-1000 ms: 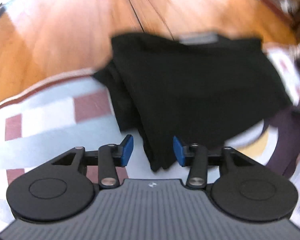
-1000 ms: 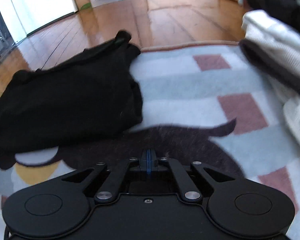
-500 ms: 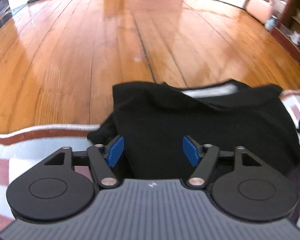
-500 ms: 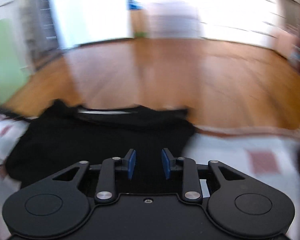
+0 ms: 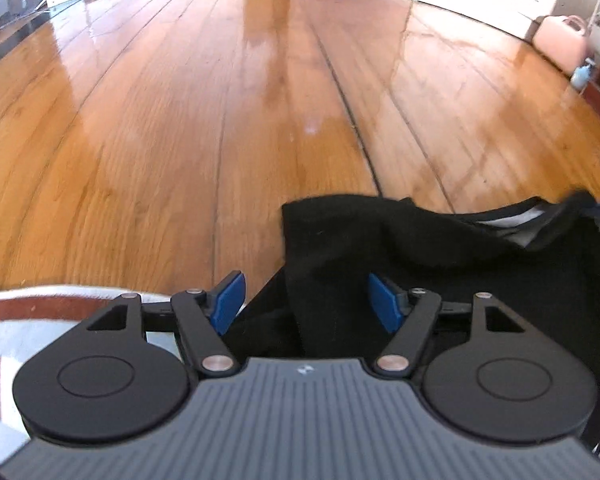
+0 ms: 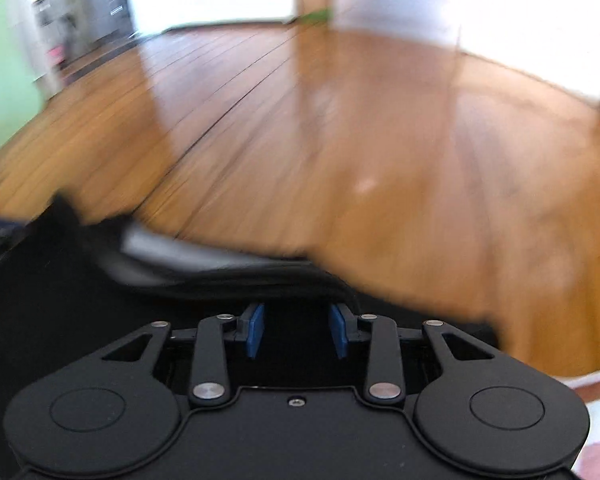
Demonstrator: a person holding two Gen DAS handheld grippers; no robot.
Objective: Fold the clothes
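Glossy wooden floorboards (image 5: 220,100) run away from you toward bright white walls, and the near edge of a rug (image 5: 40,308) with a red-brown band and pale grey and white blocks lies at the bottom left of your left wrist view. Your black garment (image 5: 440,264) lies folded partly on that rug and partly on the floor, its far edge over the boards. It is plain, dark and matte, with a straight left edge, a thick fold running down beneath your left gripper (image 5: 306,300), and an opening at the far right where a pale grey inner lining shows.

Your left gripper's jaws stand wide apart over the garment's left corner; the blue pads (image 5: 228,300) are clear of the cloth and grip nothing. Your right gripper (image 6: 296,330) hangs over the same garment (image 6: 60,300) near its pale-lined opening. Its jaws are opening, with black cloth below the gap and nothing pinched between the pads. That view is heavily blurred.

At the far right of the left view a pink container (image 5: 562,40) stands on the floor by the wall, with a small blue bottle (image 5: 582,72) just beside it; you cannot tell what either holds. In the right view, a green panel (image 6: 4,80) shows at the left edge.
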